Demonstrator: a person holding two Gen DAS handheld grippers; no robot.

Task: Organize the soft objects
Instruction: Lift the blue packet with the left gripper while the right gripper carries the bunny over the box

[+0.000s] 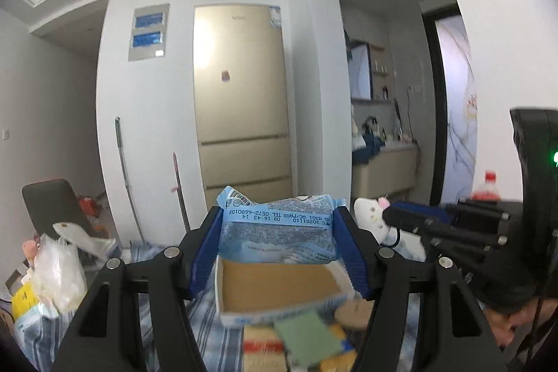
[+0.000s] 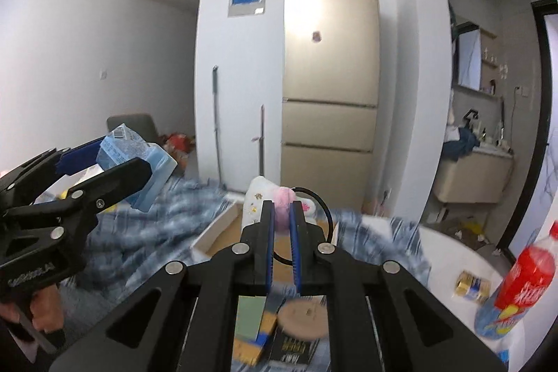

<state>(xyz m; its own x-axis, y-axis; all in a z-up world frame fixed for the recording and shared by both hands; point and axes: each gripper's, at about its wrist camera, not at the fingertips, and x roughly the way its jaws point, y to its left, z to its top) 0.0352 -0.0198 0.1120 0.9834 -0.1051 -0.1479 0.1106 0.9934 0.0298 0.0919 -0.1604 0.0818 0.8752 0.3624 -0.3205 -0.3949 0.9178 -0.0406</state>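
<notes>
Left wrist view: left hand-held gripper [image 1: 277, 232] clamped on a blue tissue pack [image 1: 279, 229], centre frame, blue pads pressing both sides of the pack. Directly below it, an open cardboard box [image 1: 279, 288] on a blue striped cloth [image 1: 212, 330]. Bottom centre, blurred: a green sponge [image 1: 307, 333] and a round wooden disc [image 1: 354, 309]. Right hand-held gripper [image 1: 387, 217] comes in from the right edge, its tip on a white plush toy [image 1: 366, 211]. Fridge [image 1: 242, 100] against the back wall.

Right wrist view: right hand-held gripper [image 2: 281, 208] pinched together on the plush toy's [image 2: 259, 197] pink part, centre frame; black cord loop [image 2: 322, 204] hangs just right of it. Box [image 2: 223, 229] sits below and behind. Left hand-held gripper [image 2: 139, 162] at left mid-frame with the tissue pack [image 2: 136, 156] in its grip. Red-label bottle [image 2: 526, 274] at lower right on a white counter [image 2: 450, 253].
</notes>
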